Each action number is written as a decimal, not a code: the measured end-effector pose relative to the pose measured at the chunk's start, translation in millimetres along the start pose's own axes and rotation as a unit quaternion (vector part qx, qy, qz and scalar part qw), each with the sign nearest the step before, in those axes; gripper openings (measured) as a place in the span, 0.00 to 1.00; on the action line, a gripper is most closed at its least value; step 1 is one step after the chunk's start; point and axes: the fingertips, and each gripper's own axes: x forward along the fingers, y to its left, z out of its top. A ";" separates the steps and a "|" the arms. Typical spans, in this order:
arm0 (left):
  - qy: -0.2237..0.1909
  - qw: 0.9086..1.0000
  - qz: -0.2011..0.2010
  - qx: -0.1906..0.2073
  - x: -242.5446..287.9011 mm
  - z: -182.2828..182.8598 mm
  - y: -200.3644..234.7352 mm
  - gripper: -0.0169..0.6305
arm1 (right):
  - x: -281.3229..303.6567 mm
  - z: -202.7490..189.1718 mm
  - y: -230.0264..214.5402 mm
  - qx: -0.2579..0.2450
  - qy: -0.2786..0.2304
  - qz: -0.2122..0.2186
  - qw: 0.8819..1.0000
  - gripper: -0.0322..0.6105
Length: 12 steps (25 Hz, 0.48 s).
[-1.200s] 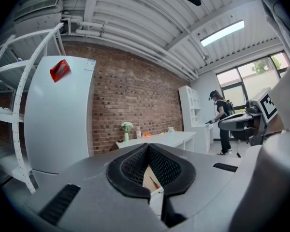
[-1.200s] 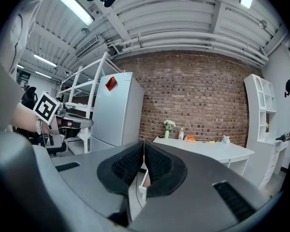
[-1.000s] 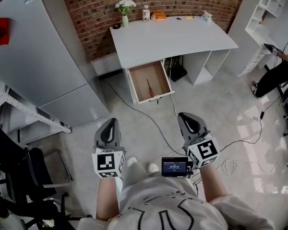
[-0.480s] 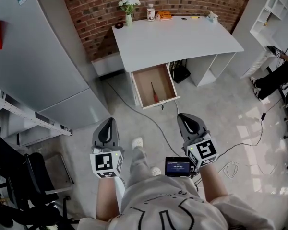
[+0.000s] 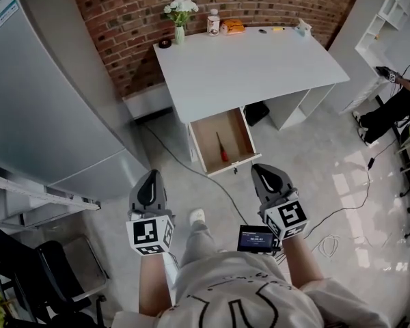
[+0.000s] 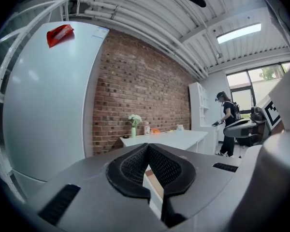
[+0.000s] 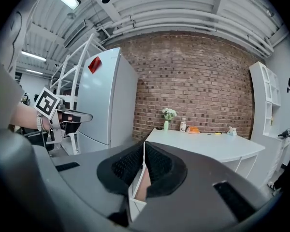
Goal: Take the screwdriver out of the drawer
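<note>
The screwdriver (image 5: 222, 148), thin-shafted with a red handle, lies inside the open wooden drawer (image 5: 235, 137) that is pulled out from under the white desk (image 5: 253, 63). Both grippers are held level above the floor, short of the drawer's front. My left gripper (image 5: 149, 186) is to the drawer's lower left, my right gripper (image 5: 268, 178) just below its right corner. In the left gripper view the left gripper (image 6: 148, 147) has its pads together at the tip with nothing held. The right gripper (image 7: 144, 144) looks the same in its own view, shut and empty, with the drawer beyond it.
A tall grey refrigerator (image 5: 48, 80) stands left of the desk. A vase of flowers (image 5: 179, 19), a bottle (image 5: 212, 22) and small items line the desk's back edge by the brick wall. A cable (image 5: 215, 183) runs across the floor. A person (image 5: 396, 101) stands at far right.
Both grippers have been carried forward toward the desk, so the drawer and screwdriver now sit closer to them. The jaws stayed shut.
</note>
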 end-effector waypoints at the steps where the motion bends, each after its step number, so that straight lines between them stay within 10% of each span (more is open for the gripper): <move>1: 0.000 1.000 0.000 -0.002 9.7 0.6 7.1 0.04 | 11.1 1.2 -3.0 -0.001 0.003 0.000 1.000 0.08; 12: 0.028 0.999 -0.027 -0.019 102.5 -14.4 62.7 0.04 | 110.9 3.2 -28.4 0.009 0.038 -0.024 0.999 0.08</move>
